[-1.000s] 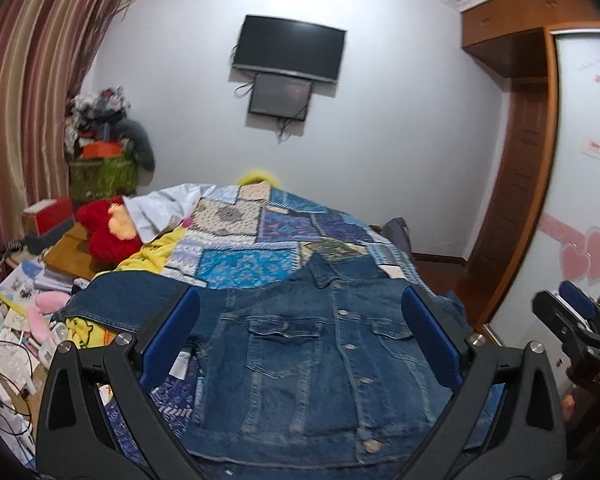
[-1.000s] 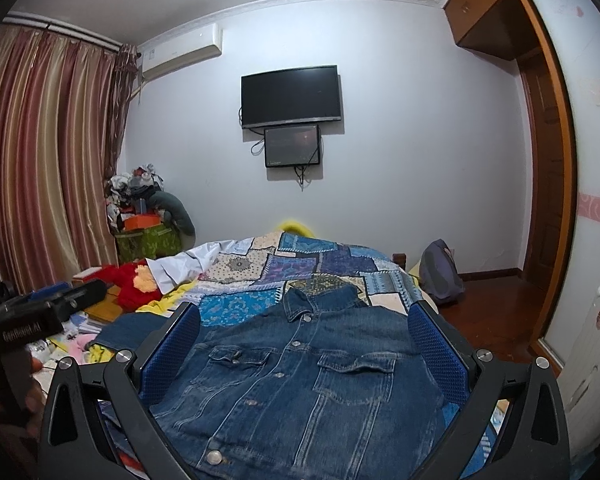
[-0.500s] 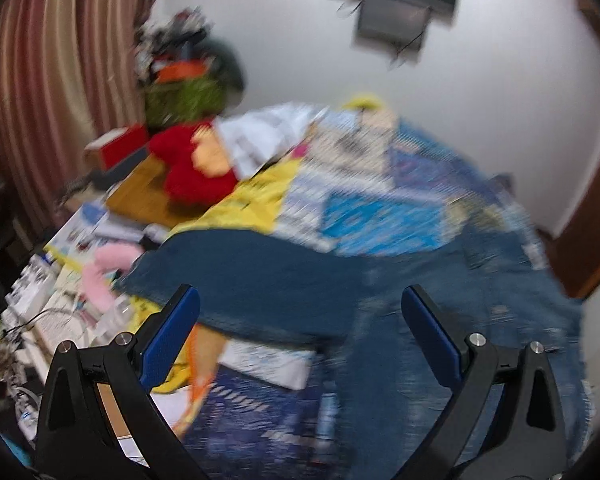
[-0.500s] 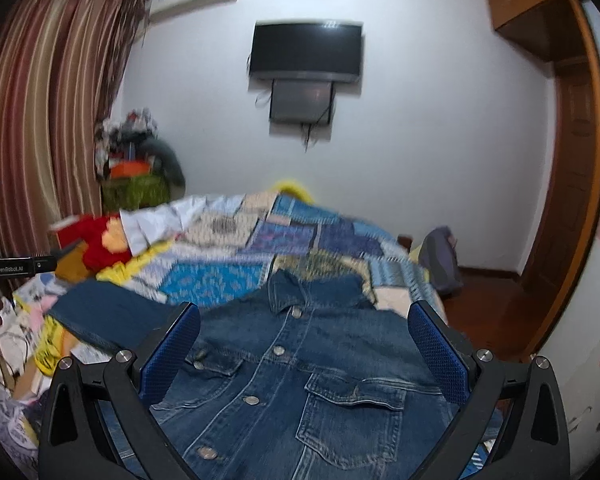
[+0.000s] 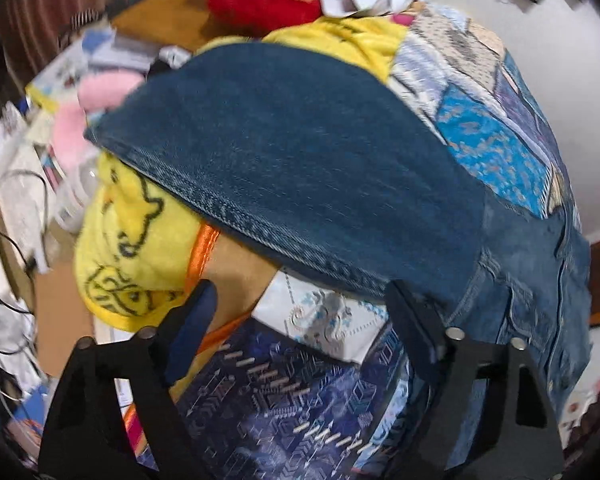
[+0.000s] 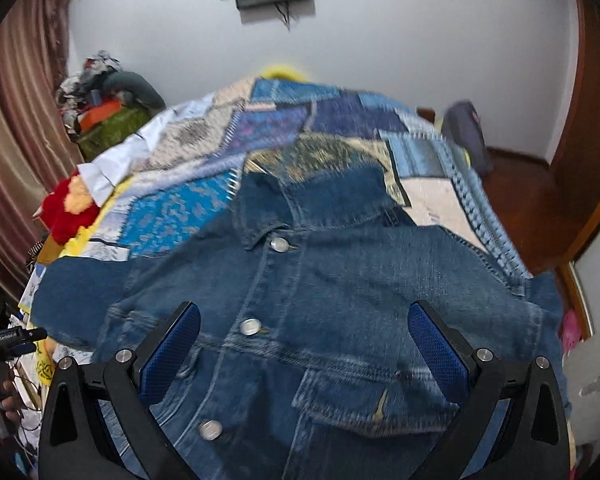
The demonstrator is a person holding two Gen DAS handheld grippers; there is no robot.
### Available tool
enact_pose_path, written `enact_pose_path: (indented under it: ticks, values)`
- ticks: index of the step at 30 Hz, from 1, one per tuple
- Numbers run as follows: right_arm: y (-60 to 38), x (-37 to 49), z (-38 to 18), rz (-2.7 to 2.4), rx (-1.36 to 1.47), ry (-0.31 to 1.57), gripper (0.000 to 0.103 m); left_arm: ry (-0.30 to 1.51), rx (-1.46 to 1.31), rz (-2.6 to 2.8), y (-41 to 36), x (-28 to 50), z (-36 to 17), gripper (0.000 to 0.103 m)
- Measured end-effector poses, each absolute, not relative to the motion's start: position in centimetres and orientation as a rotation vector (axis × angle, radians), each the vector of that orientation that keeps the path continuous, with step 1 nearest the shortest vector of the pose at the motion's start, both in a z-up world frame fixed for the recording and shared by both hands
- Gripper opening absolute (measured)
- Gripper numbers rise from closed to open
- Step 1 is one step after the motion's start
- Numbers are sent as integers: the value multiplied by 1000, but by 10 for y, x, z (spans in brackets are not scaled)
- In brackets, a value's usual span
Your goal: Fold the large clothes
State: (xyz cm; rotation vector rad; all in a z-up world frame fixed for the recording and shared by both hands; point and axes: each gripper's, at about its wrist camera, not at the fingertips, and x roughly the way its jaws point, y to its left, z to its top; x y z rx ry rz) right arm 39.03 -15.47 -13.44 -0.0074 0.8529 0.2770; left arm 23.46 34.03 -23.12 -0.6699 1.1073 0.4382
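A blue denim jacket point(image 6: 324, 304) lies front up and buttoned on a patchwork quilt point(image 6: 276, 128), collar toward the far wall. Its left sleeve point(image 5: 292, 152) stretches out over the bed's left edge. My left gripper point(image 5: 300, 300) is open and empty, just short of the sleeve's lower seam. My right gripper point(image 6: 304, 320) is open and empty, hovering over the jacket's chest near the middle button point(image 6: 250, 326). The left gripper also shows at the left edge of the right wrist view point(image 6: 8, 340).
A yellow printed blanket point(image 5: 128, 240) hangs at the bed's left edge under the sleeve. A red plush toy point(image 6: 68, 208) and piled clutter point(image 5: 28, 128) lie left of the bed. A dark bag point(image 6: 466, 136) and a wooden door point(image 6: 588, 132) are at the right.
My left gripper swung left and down, from over the jacket front to the outstretched left sleeve. My right gripper dropped closer to the jacket's chest. Both stayed open.
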Motion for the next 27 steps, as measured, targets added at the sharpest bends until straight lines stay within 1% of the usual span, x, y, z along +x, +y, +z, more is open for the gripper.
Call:
enact_pose_path:
  ticks: [5, 10, 14, 15, 17, 18, 19, 23, 27]
  values:
    - [-156, 414, -153, 296, 5, 926, 103, 1113, -781, 468, 364, 246, -254, 71]
    - [-154, 421, -164, 331, 5, 968, 103, 1048, -867, 531, 381, 250, -257, 65]
    - [-151, 423, -173, 346, -26, 1004, 103, 1007, -881, 607, 377, 243, -251, 51]
    - [-151, 423, -175, 347, -32, 1011, 103, 999, -873, 622, 375, 242, -249, 45]
    - [-152, 421, -177, 351, -33, 1020, 103, 982, -824, 661, 371, 237, -240, 27]
    - [-154, 420, -178, 355, -29, 1023, 103, 972, -798, 677, 369, 238, -235, 22]
    - [-155, 419, -178, 359, -23, 1025, 103, 957, -752, 702, 365, 238, -227, 14]
    - [-164, 413, -175, 366, -2, 1021, 103, 872, -598, 725, 346, 244, -191, 8]
    - [-175, 406, -165, 365, 2, 998, 103, 763, -417, 700, 312, 261, -140, 7]
